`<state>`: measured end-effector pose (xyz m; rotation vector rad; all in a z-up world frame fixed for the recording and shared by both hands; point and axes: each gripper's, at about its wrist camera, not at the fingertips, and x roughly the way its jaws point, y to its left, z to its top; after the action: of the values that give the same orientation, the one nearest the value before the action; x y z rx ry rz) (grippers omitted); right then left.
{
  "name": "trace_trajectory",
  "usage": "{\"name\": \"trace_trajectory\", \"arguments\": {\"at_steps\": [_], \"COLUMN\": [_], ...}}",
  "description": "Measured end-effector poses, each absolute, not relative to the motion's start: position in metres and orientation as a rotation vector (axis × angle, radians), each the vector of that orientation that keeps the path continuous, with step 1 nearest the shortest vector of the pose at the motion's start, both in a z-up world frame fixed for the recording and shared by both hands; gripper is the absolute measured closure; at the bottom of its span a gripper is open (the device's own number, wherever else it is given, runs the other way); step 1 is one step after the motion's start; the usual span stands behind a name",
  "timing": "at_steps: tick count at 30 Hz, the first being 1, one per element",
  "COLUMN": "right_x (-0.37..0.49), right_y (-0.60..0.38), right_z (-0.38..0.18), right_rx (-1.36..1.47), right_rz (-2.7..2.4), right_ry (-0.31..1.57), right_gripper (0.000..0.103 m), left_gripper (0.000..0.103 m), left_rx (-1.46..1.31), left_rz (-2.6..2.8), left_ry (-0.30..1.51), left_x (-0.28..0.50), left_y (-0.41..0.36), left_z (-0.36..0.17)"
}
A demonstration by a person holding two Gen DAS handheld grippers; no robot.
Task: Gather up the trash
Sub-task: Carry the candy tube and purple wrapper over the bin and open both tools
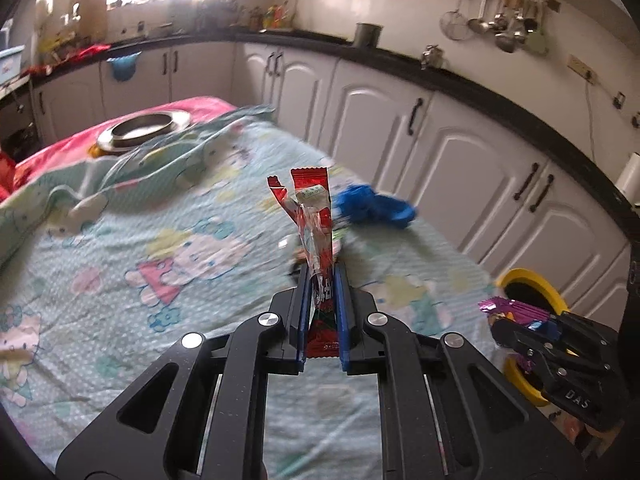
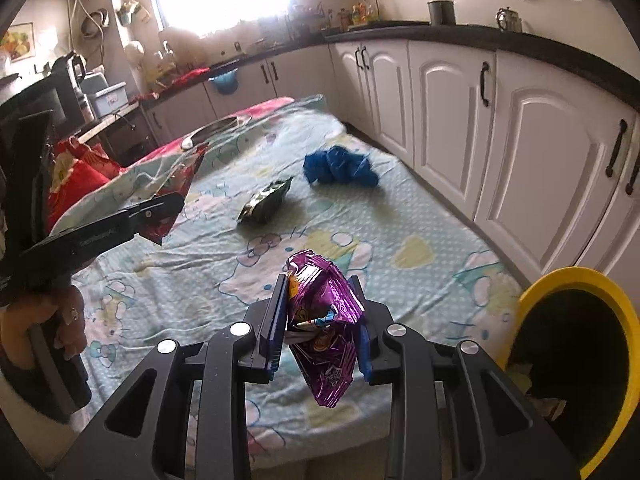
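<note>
The left gripper (image 1: 323, 276) is squeezed tight on a tall red wrapper (image 1: 314, 216), and the right gripper (image 2: 322, 304) pinches a puffy purple wrapper (image 2: 326, 320) near the yellow bin (image 2: 532, 300). The purple one is slippery and could slide out and miss the bin. Only the right view shows a green wrapper (image 2: 266, 202) left on the bed (image 2: 420, 216).

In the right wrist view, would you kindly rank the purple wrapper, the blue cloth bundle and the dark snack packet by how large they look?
1. purple wrapper, though it is held nearest the camera, so its true size is unsure.
2. blue cloth bundle.
3. dark snack packet.
</note>
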<state>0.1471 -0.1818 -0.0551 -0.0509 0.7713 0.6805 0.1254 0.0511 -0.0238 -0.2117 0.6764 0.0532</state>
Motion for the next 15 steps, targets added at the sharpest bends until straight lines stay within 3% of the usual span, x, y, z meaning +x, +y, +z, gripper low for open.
{"name": "trace_trajectory", "arguments": {"at_steps": [15], "right_x": [0.136], "right_y": [-0.256], "right_z": [-0.018], "right_rx": [0.023], "right_rz": [0.594], "right_ry": [0.677], "right_gripper": [0.075], "left_gripper": [0.096], "left_rx": [-0.131], "left_rz": [-0.083], "left_ry": [0.644], "left_x": [0.122], "left_y": [-0.021], "left_z": [-0.003]}}
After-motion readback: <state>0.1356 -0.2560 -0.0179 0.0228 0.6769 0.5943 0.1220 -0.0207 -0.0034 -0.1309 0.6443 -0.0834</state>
